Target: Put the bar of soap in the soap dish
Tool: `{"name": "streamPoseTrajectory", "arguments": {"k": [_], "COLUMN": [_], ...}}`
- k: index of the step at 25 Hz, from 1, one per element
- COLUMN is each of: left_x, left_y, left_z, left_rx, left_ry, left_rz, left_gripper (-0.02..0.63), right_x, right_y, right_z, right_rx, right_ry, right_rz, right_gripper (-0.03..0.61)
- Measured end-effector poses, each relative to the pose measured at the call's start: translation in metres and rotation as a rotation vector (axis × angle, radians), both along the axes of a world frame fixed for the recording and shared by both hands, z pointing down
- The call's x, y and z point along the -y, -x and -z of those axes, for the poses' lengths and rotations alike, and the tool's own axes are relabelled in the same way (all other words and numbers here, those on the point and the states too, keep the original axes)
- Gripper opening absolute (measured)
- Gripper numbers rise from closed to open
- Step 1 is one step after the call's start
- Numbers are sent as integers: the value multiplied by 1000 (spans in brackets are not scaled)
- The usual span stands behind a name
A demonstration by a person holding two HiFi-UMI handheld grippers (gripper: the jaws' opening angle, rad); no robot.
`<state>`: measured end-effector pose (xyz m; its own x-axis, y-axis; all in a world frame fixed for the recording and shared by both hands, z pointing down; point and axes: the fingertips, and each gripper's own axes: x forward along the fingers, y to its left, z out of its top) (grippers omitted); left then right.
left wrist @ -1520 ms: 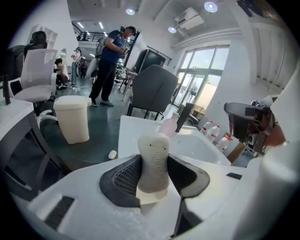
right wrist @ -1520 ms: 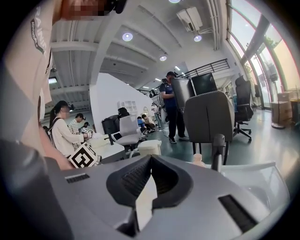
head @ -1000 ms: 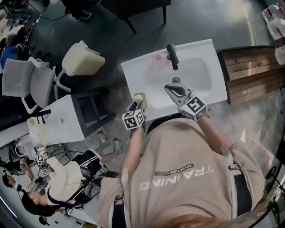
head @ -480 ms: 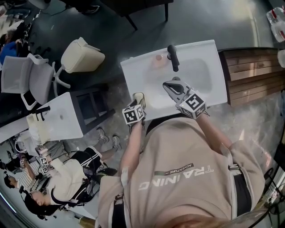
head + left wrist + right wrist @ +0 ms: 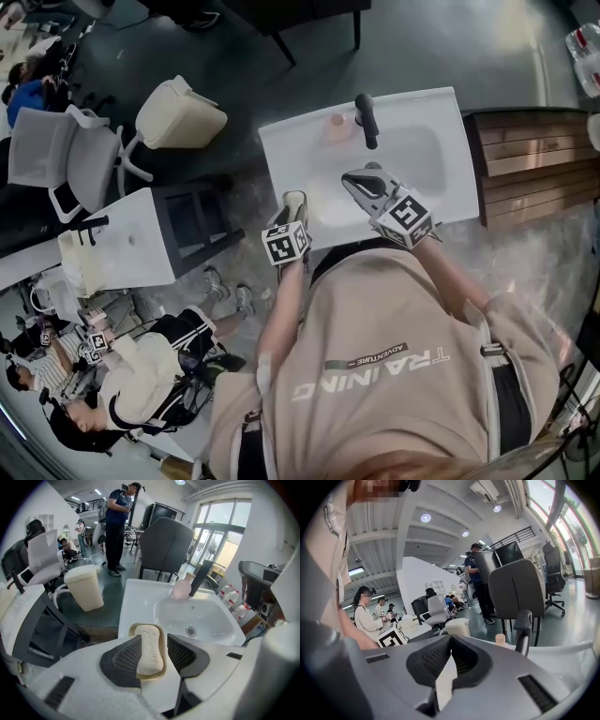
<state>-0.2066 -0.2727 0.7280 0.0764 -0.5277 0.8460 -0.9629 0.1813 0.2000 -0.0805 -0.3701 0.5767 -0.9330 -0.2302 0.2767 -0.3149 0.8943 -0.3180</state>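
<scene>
soap lies flat in soap dish on sink's front-left corner, between left gripper's parted jaws. right gripper clenched on nothing, over sink's basin. both grippers barely shifted since a second ago.
</scene>
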Motion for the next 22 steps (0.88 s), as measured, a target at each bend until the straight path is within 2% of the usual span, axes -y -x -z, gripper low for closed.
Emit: {"name": "streamPoseTrajectory", "arguments": {"k": [3,5,8,15,22], "left_x": [5,7,13,27,46], "left_y": [-5,-6,-7,-5,-11], "left_z": [22,42,76,173,260], "left_rx": [25,34,29,6,49], "left_ry": [-111,-207,-343,-658,-860], "left_rz": [-24,-40,-61,-99,-178], "left_gripper": [147,49,24,9,11], "right_x": [-7,-15,-23,-31,-23], "right_y": [-2,-3,-4,-13,-13], "right_z": [3,7,18,51,101], "right_rx": [-3,-4,-7,-17,40], "right_ry": [-17,-31,-63,-158,-256], "right_rz": [-11,-18,-28,-67,-87], "right_gripper": [12,12,12,12,12]}}
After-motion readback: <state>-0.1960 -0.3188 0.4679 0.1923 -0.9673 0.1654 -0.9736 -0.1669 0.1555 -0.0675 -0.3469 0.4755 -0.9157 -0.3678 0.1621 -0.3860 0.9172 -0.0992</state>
